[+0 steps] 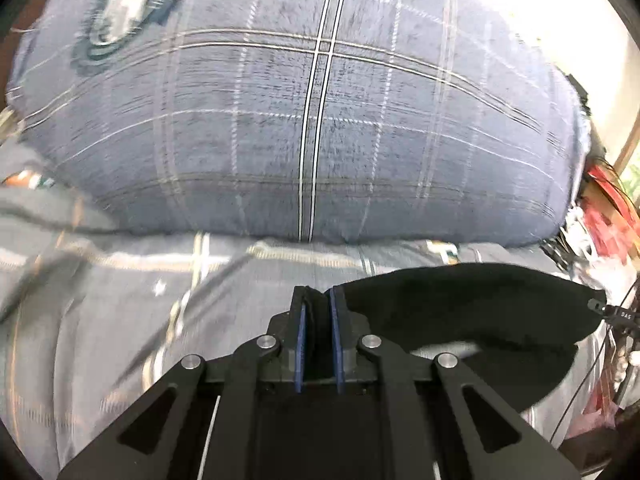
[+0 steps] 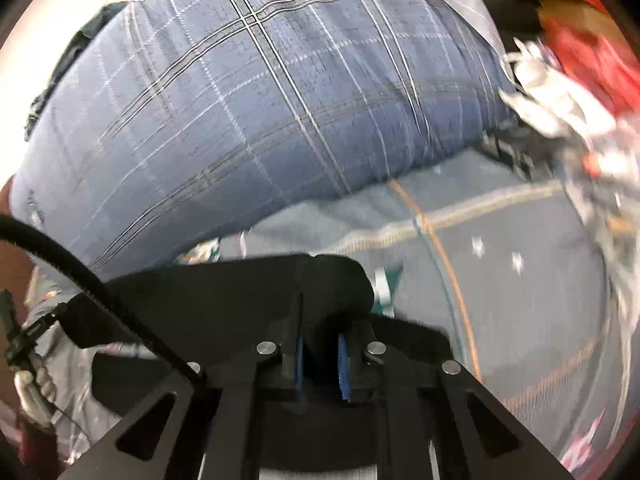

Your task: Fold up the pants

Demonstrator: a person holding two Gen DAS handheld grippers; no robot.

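Left wrist view: my left tool (image 1: 318,300) is clamped on the black pants (image 1: 472,312), which trail toward 3 o'clock above the bed sheet (image 1: 120,320); my right tool (image 2: 322,344) pinches them too, plaid pillow (image 2: 240,120) at 12 o'clock

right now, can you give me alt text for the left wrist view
The left gripper is shut on an edge of the black pants, which trail off to the right above a grey patterned bedsheet. Behind them a large blue plaid pillow fills the upper frame, and the picture is blurred.
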